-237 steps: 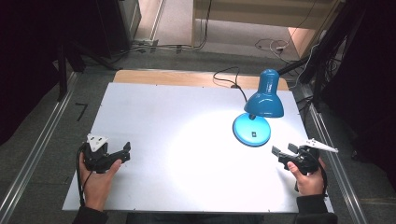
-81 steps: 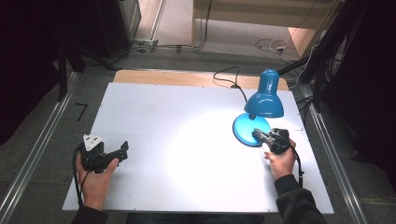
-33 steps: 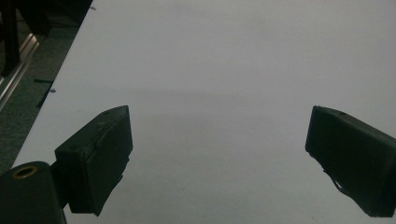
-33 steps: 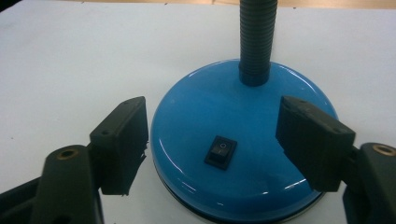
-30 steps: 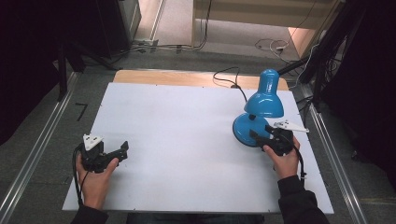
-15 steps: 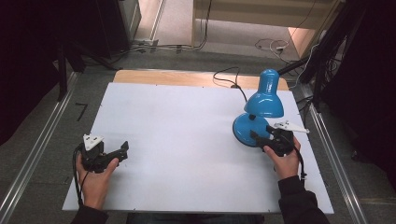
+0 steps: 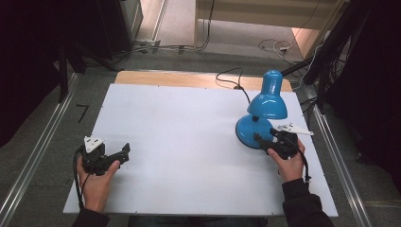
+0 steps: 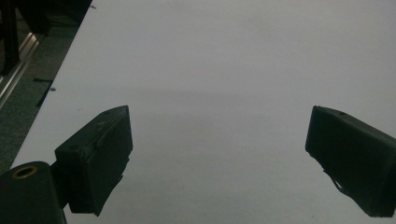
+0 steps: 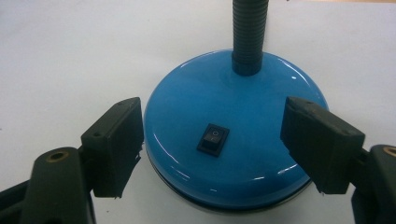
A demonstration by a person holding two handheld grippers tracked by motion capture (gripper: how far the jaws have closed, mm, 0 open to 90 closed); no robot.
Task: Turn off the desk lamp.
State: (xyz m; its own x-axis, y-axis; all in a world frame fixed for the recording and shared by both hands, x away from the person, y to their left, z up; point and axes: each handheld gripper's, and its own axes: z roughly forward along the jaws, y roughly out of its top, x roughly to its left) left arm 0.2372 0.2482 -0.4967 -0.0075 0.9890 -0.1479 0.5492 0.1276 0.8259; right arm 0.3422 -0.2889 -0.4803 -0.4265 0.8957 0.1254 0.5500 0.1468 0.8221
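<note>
Rocker switch (image 9: 213, 139) on the blue lamp base (image 9: 233, 140), lying dead ahead between the wide-open, empty jaws of your right tongs (image 9: 210, 149), while your left tongs (image 7: 113, 158), equally open and empty, rest well away from that base.

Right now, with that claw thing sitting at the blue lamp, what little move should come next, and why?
Probably draw the right gripper back from the lamp base a little. No pool of light shows on the table under the shade, and the open jaws straddle the rocker switch without touching it. That suggests the switching is done.
</note>
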